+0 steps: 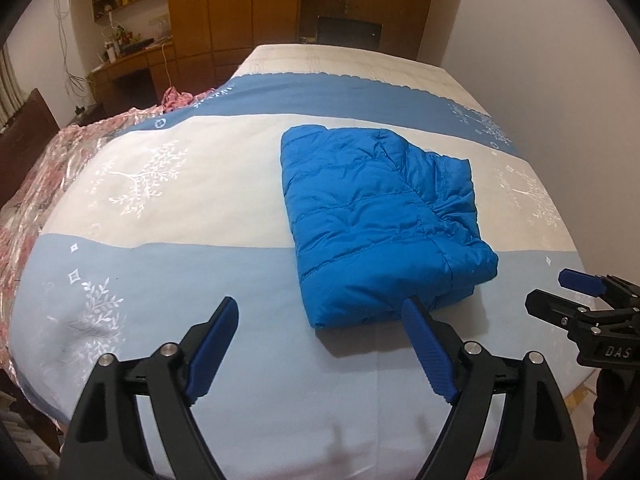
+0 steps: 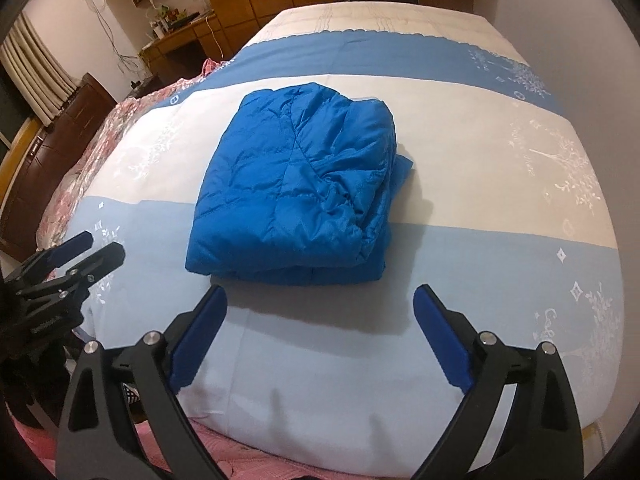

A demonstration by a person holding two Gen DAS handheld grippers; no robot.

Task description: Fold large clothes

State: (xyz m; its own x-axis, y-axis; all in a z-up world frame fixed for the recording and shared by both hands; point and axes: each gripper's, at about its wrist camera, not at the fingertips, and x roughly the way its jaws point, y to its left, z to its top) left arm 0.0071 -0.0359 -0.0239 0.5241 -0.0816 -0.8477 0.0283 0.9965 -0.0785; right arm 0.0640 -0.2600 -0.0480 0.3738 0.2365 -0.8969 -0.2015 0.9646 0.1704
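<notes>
Left wrist view: folded blue jacket point(image 1: 380, 220) on bed point(image 1: 200, 264); left hand-held gripper point(image 1: 320, 312) and right hand-held gripper point(image 2: 320, 296) gape wide, empty.

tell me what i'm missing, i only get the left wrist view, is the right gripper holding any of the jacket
Observer: No. In the right wrist view the right gripper is open, with only bedspread between its fingers, and the jacket lies beyond the tips.
Operator: ok does the fold look tidy on the right side
Observer: Not quite. A lower layer pokes out from under the top fold on that side.
Operator: anything near the bed edge under me
Observer: A pink cloth runs along below the near edge of the bed.
</notes>
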